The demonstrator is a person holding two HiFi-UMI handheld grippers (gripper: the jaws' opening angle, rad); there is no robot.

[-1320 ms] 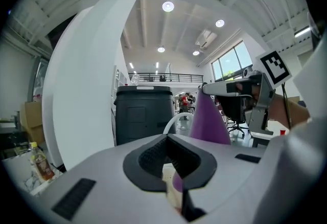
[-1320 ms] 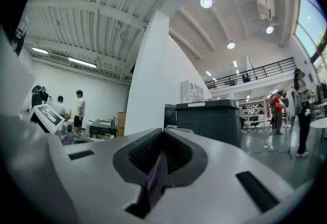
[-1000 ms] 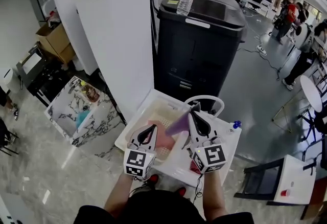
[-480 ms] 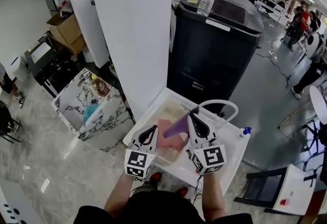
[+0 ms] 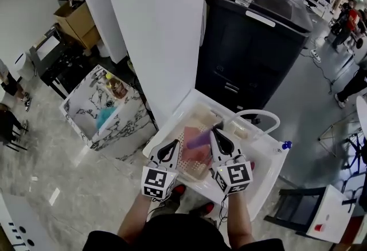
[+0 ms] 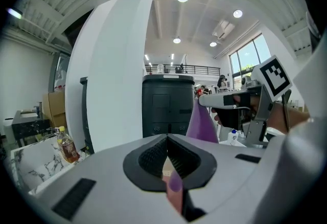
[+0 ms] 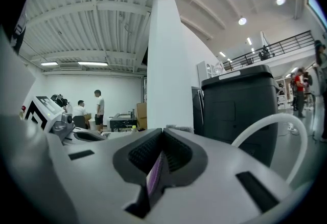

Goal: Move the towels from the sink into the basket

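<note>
**Q:** Tool state, right side?

**A:** I read the right gripper (image 5: 216,131) as clamped. Its jaws are closed on a corner of the purple towel (image 5: 199,140), and the cloth is pinched between the ribbed pads (image 7: 173,154).

**Q:** Where is that towel?

**A:** It hangs from the jaws over the basket (image 5: 184,168), above the pink towel (image 5: 194,154) that already lies inside. I can't tell whether the two towels touch.

**Q:** Left side?

**A:** The left gripper (image 5: 172,143) has its jaws together, tips meeting. It sits at the basket's near left edge. A sliver of pink and purple shows through the slit, but I can't tell if it's nipped.

**Q:** Surroundings?

**A:** The basket sits in the left part of the sink (image 5: 265,159). The tap (image 5: 258,111) arches over the right part, and the black bin (image 5: 252,43) is behind.
</note>
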